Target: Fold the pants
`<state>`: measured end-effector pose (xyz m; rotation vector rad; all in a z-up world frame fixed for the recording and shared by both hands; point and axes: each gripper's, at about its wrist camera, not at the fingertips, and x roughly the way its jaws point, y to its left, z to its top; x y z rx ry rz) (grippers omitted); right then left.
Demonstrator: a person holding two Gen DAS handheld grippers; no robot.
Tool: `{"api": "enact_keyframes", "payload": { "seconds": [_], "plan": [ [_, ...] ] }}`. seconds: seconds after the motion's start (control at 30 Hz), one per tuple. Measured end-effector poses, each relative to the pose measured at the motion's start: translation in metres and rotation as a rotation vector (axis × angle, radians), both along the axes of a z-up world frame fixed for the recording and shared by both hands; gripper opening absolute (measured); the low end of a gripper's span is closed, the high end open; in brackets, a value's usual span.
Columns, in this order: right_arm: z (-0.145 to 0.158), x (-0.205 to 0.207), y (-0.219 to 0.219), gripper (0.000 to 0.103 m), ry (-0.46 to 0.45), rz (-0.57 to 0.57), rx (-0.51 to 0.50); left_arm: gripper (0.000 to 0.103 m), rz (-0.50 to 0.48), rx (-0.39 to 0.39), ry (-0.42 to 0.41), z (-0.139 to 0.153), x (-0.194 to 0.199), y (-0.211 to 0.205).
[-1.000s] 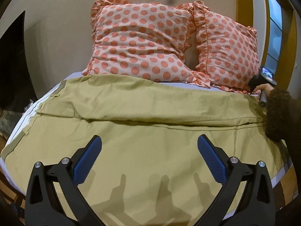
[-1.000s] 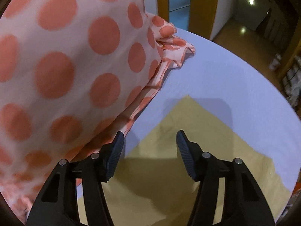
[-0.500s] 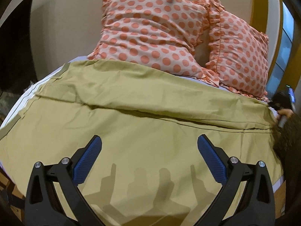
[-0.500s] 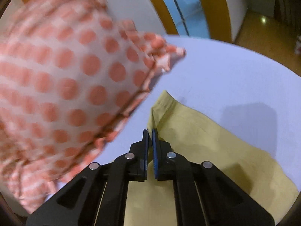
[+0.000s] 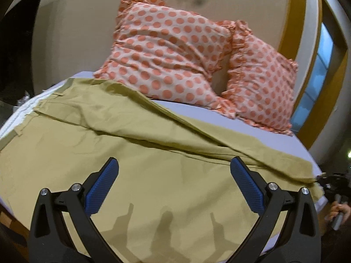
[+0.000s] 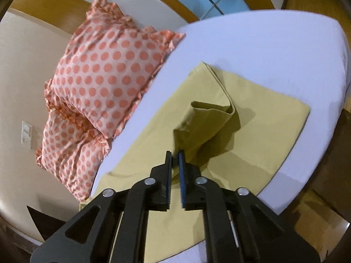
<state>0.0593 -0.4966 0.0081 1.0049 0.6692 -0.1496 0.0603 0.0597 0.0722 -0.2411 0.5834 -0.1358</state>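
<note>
Khaki pants (image 5: 136, 153) lie spread across the bed, waistband at the left, legs running right. My left gripper (image 5: 173, 175) is open and empty, hovering above the near leg. My right gripper (image 6: 175, 155) is shut on the hem of the far pant leg (image 6: 204, 122) and holds it lifted off the bed and pulled over the near leg. In the left wrist view the right gripper (image 5: 331, 182) shows at the far right edge, holding the hem corner.
Two pink polka-dot pillows (image 5: 166, 59) (image 6: 105, 65) lean against the wall at the head of the bed. The lilac sheet (image 6: 263, 43) shows around the pants. The bed's right edge (image 6: 307, 164) drops to a wooden floor.
My right gripper closed on the far leg's hem, then lifted it and drew it back from the pillows over the near leg. The left gripper stayed open and drifted slightly.
</note>
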Motion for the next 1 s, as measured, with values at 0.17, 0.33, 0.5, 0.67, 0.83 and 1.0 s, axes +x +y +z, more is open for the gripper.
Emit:
{"api": "enact_keyframes", "payload": {
  "seconds": [0.17, 0.33, 0.5, 0.67, 0.83, 1.0],
  "plan": [
    [-0.015, 0.006, 0.000, 0.047, 0.047, -0.001, 0.056, 0.101, -0.038, -0.088, -0.027, 0.003, -0.004, 0.011],
    [-0.020, 0.006, 0.002, 0.018, 0.026, -0.015, 0.032, 0.101, 0.001, -0.069, -0.032, 0.011, 0.009, 0.024],
    [-0.003, -0.010, -0.009, 0.002, -0.176, -0.021, 0.012, 0.101, 0.014, -0.032, -0.005, 0.019, 0.055, 0.043],
    [0.012, -0.013, -0.016, 0.002, -0.247, -0.017, -0.021, 0.100, 0.049, -0.095, 0.153, 0.009, 0.142, 0.064],
    [0.011, -0.009, -0.018, 0.002, -0.244, -0.016, 0.000, 0.083, 0.154, -0.082, 0.380, -0.022, 0.222, 0.072],
    [0.009, -0.003, -0.018, 0.002, -0.238, -0.012, 0.003, 0.059, 0.218, -0.084, 0.478, -0.043, 0.256, 0.080]
  ]
}}
